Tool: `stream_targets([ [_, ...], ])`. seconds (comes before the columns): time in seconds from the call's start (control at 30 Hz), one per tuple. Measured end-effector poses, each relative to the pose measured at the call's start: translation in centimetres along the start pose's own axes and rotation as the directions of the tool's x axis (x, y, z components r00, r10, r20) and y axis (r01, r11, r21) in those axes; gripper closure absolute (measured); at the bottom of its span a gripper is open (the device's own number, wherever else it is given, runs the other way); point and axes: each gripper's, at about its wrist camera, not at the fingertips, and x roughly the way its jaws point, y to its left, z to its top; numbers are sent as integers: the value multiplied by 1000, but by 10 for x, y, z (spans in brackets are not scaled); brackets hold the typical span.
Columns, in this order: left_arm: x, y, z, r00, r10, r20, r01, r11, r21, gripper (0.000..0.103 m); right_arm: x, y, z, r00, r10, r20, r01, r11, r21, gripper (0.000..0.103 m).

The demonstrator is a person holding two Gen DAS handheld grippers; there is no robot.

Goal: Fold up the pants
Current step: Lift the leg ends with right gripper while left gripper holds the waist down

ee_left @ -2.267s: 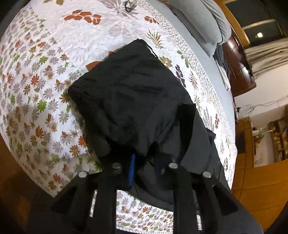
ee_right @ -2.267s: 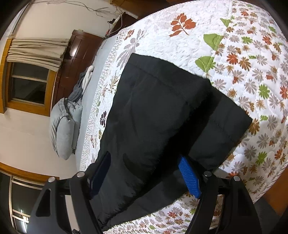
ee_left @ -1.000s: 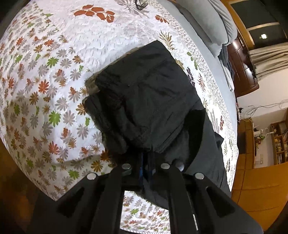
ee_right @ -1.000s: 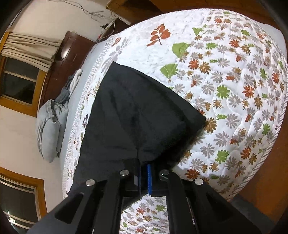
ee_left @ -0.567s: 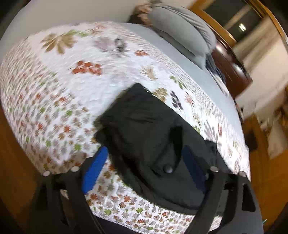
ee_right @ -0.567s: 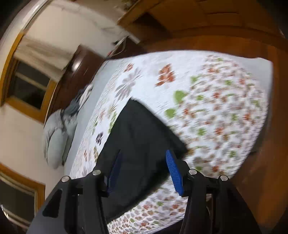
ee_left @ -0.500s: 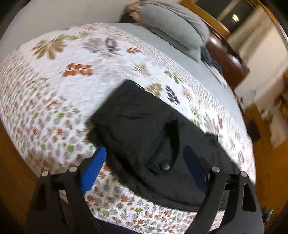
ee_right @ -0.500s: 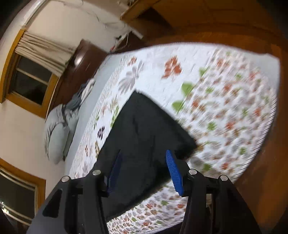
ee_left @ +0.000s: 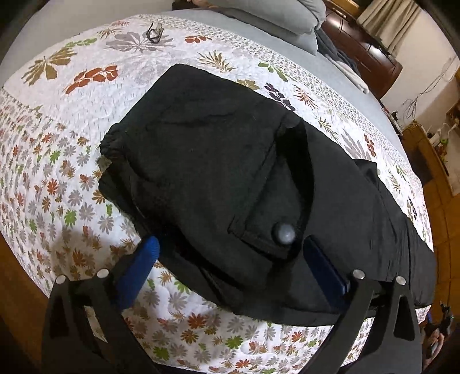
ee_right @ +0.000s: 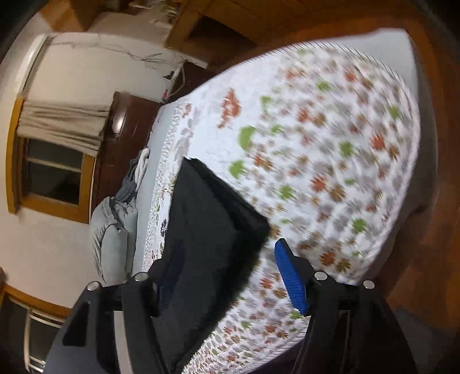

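The black pants (ee_left: 218,172) lie folded on the floral quilt (ee_left: 57,120), with a buttoned back pocket (ee_left: 283,233) facing up near me. My left gripper (ee_left: 233,259) is open and empty, its blue pads spread wide just above the pants' near edge. In the right wrist view the pants (ee_right: 207,218) show as a dark folded slab with a corner toward the quilt's middle. My right gripper (ee_right: 230,273) is open and empty above that end; this view is motion-blurred.
Grey pillows (ee_left: 287,14) and dark wooden furniture (ee_left: 368,49) lie beyond the bed. A small dark object (ee_left: 154,30) rests on the quilt's far side. A curtained window (ee_right: 54,149) and wooden floor (ee_right: 417,273) border the bed.
Both grippers were shut on the pants' edge a second ago; both have opened, let go and pulled back. The folded pants now lie flat on the quilt.
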Motion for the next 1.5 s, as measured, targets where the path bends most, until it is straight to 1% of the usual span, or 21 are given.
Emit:
stream_targets([
  [0.03,1,-1,1,1000,1,0,-1,1000,1,3,2,-7,-1,1000,26,5,-26,999,23,34],
  [0.13,1,-1,1,1000,-4,-2,4,1000,-4,3,6,-20,-4,997,80,9,-80,995,59,33],
  [0.23,0,1,-3,1000,-15,-1,15,1000,-17,3,17,-24,-2,994,107,12,-107,992,73,32],
  [0.33,-1,3,-5,1000,-20,1,20,999,-26,3,25,-24,-3,992,125,16,-126,989,75,27],
  [0.4,-2,3,-6,1000,-20,-1,20,999,-29,3,31,-21,0,990,138,17,-139,987,75,25],
  [0.43,-2,4,-6,1000,-20,-3,20,999,-29,3,33,-20,2,990,142,15,-142,987,74,25],
  [0.47,-2,4,-7,1000,-19,-6,19,999,-28,3,31,-16,2,988,156,14,-157,985,72,25],
  [0.53,-1,3,-8,1000,-9,-13,9,1000,-21,3,39,-7,3,981,194,-5,-194,979,62,25],
  [0.63,1,-1,-6,1000,8,-18,-8,1000,-9,3,50,-4,-1,978,206,-42,-203,978,50,27],
  [0.7,2,-1,-6,1000,12,-19,-12,1000,-8,3,54,-6,-2,975,218,-40,-216,975,56,27],
  [0.8,2,-1,-6,1000,8,-19,-8,1000,-11,3,62,-4,6,973,229,-31,-226,971,71,26],
  [0.83,2,0,-6,1000,8,-21,-8,1000,-10,3,65,-1,9,971,238,-32,-235,969,71,26],
  [0.9,2,-1,-6,1000,9,-22,-9,1000,-10,3,69,3,7,972,231,-42,-229,972,53,26],
  [1.03,2,1,-6,1000,0,-21,0,1000,-20,3,72,-3,0,969,239,-63,-237,971,44,36],
  [1.1,3,2,-6,1000,-5,-24,5,1000,-20,3,73,-4,2,968,243,-65,-239,969,55,35],
  [1.2,3,4,-6,999,-11,-30,10,1000,-26,3,76,1,6,972,225,-67,-223,974,39,35],
  [1.23,4,5,-6,999,-13,-36,11,999,-33,3,78,3,7,974,219,-65,-216,975,40,36],
  [1.27,5,6,-6,999,-17,-40,15,999,-42,3,78,3,7,976,211,-62,-209,977,40,40],
  [1.33,5,9,-6,999,-29,-40,26,998,-57,3,77,5,7,983,172,-65,-171,985,21,77],
  [1.43,3,8,-8,999,-25,-33,23,999,-49,3,70,15,6,988,143,-59,-145,989,-17,82],
  [1.5,3,10,-8,999,-32,-33,31,998,-58,3,63,26,4,990,131,-51,-133,990,-50,83],
])
